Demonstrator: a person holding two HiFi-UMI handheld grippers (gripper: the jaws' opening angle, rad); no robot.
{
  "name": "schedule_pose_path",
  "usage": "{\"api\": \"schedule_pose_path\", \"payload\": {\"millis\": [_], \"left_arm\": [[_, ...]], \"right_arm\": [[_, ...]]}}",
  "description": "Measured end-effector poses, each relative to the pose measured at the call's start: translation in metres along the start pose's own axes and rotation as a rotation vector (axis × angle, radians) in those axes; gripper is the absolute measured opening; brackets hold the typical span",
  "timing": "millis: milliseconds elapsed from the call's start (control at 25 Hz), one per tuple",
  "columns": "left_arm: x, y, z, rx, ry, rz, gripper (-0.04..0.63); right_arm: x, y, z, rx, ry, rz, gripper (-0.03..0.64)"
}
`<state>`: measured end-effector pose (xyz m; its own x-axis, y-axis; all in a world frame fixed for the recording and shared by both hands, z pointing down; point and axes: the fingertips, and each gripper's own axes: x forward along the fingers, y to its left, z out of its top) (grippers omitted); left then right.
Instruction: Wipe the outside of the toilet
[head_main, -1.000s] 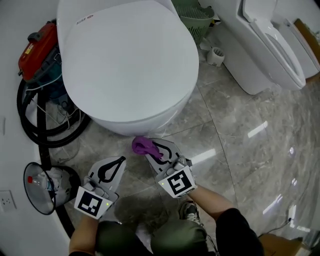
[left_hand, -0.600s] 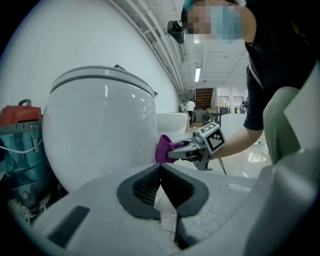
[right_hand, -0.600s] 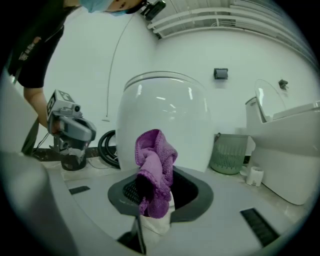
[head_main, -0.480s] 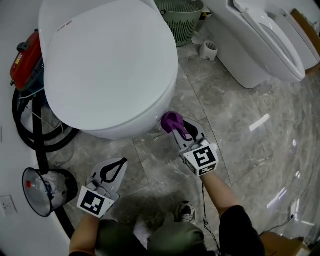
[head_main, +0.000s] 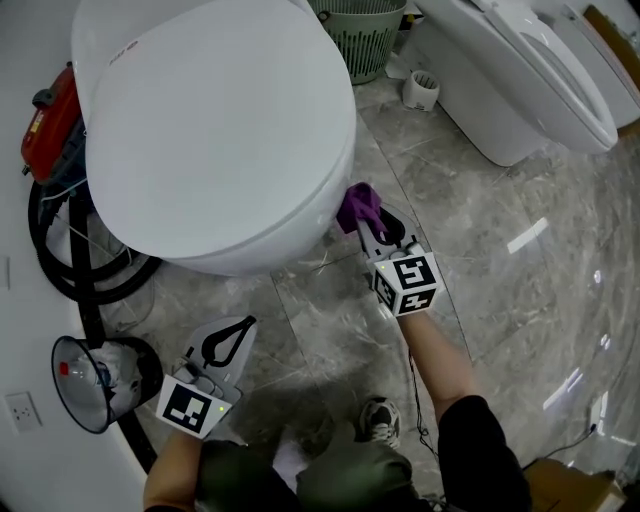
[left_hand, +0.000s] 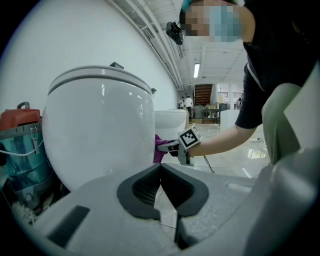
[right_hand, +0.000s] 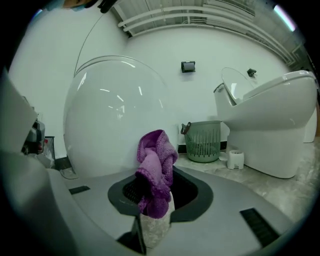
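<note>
Glossy white toilet (head_main: 312, 222), lid (head_main: 210, 120) down, purple cloth (head_main: 358, 207) alongside

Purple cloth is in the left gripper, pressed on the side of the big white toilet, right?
Not quite. The purple cloth is in the right gripper, not the left one. The right gripper view shows it pinched between those jaws. The rest is right: in the head view it sits against the side of the big white toilet. The left gripper is shut on nothing.
</note>
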<state>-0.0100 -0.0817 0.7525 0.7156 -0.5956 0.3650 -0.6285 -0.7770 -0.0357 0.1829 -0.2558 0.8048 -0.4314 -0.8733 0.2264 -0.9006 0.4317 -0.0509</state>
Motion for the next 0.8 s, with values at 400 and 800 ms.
{"api": "schedule_pose_path", "payload": {"millis": [400, 800], "left_arm": [[-0.021, 0.015, -0.004, -0.012, -0.046, 0.009, 0.009], [-0.052, 0.036, 0.003, -0.044, -0.122, 0.058, 0.009]], "right_arm": [[-0.049, 0.069, -0.011, -0.05, -0.041, 0.06, 0.095], [-0.039, 0.228, -0.037, -0.22, -0.021, 0.372, 0.095]]}}
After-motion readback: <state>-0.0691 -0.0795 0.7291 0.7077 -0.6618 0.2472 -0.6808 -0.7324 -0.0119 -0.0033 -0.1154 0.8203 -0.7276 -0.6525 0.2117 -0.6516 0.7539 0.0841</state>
